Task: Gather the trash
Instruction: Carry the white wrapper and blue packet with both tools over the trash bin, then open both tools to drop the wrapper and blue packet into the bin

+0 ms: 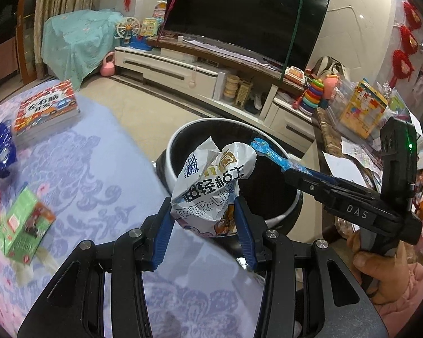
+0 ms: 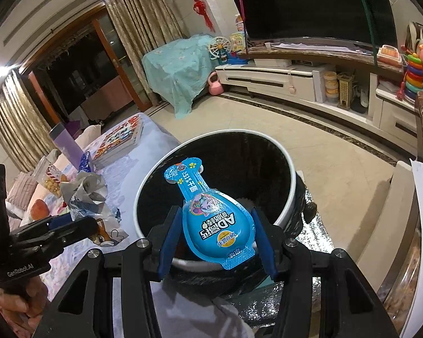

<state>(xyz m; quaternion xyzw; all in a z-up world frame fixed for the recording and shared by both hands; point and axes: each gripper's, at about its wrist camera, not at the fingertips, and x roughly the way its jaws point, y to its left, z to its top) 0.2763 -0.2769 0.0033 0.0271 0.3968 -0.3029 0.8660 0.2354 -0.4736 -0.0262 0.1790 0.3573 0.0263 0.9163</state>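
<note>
- Blue foil pack (image 2: 214, 222), bottle-shaped, sits clamped between the pads of my right claw (image 2: 215, 242); it hangs over the open mouth of the bin (image 2: 289, 163).
- Crumpled white bag (image 1: 211, 186) is clamped in my left claw (image 1: 204, 226), held at the near rim of the same bin, partly over the mouth.
- Bin stands on the floor just beside the purple-clothed table (image 1: 104, 169); black liner inside, seemingly little in it.
- More litter lies on the table: a green carton (image 1: 24, 225), a blue wrapper (image 1: 4, 149) and something red at the edge, too cut off to name. Book (image 1: 46, 109) is likely not trash.
- Risk: white bag is bulky and springy. Let go this close to the rim, it may catch the edge and tumble to the floor or back onto the cloth.
- Risk: both claws crowd one opening. The blue pack's long neck reaches near the white bag in the left view; a bump could knock either loose early.
- Risk: foil pack is slick, gripped only at its wide belly; a tilt could slide it out sideways.
</note>
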